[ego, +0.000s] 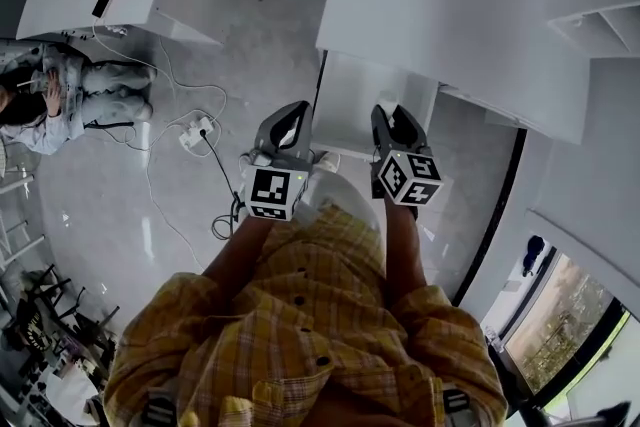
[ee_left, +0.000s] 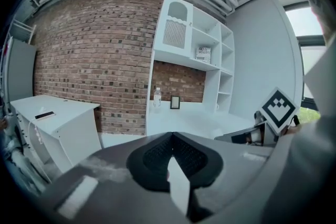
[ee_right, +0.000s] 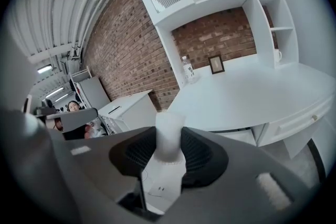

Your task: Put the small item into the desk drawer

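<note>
A: Where was the small item?

B: Clamped in the right gripper (ego: 395, 120). The small item (ee_right: 169, 139), a pale white piece, sat between the two dark pads (ee_right: 202, 155). Both pressed on its sides, so the jaws stood apart only by its width.

A: Which way did it point?

B: In the right gripper view its long axis ran from 6 o'clock to 12 o'clock, nearly straight. Its upper end showed clear above the pad tips. Whether that end stuck forward or upward, I could not tell.

A: And the left gripper?

B: The left gripper (ego: 290, 120) had its jaws closed together at the tips, with nothing between them. In the head view it was at 9 o'clock of the right one. The two were near each other, both held out in front of the person's checked shirt (ego: 300, 315).

A: Where was the drawer?

B: The white counter (ego: 430, 5) lay at 12 o'clock beyond both grippers. In the right gripper view the drawer (ee_right: 291, 124) hung under the counter's front edge at about 3 o'clock, and its front looked shut. The item was well apart from it.

A: Anything on the counter?

B: A clear bottle (ee_right: 187, 68) and a small picture frame (ee_right: 216, 64) stood upright against the brick wall (ee_right: 131, 44) at the back, at about 12 o'clock.
</note>
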